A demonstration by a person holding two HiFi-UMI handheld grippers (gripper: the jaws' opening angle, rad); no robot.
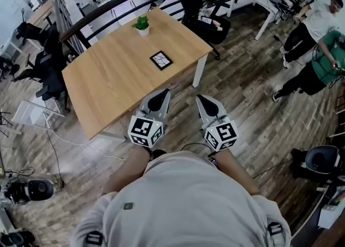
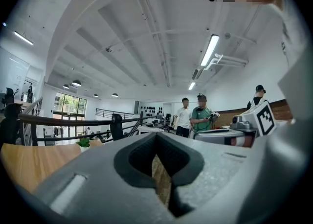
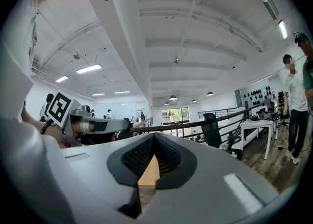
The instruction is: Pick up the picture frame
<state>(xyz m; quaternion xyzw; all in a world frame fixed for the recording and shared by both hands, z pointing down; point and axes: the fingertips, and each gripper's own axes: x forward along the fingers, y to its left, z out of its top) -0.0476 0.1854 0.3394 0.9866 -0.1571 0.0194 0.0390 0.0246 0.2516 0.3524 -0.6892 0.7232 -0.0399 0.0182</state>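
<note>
Head view shows the picture frame point(image 1: 161, 60) lying flat on the light wooden table point(image 1: 108, 84), toward the table's right side and nearer its far end than its near one. It has a dark border around a pale, dark-lined picture. A small potted plant point(image 1: 142, 25) stands farther back on the same table, well apart from the frame. The left gripper point(image 1: 163, 95) is held level with its tip at the table's near-right edge, and the frame lies beyond that tip, almost straight ahead of it, with bare tabletop between them. The right gripper point(image 1: 202, 100) is beside it to the right, over the plank floor point(image 1: 242, 95), near the table's white leg point(image 1: 198, 73); from there the frame lies ahead and to the left. Neither gripper touches the frame or the table. In the left gripper view the jaws are pressed together with nothing pinched between them, and only a sliver of wood shows through the slot. The right gripper view shows the same: jaws closed and empty. Two people point(image 1: 315, 35) stand far right on the floor.
</note>
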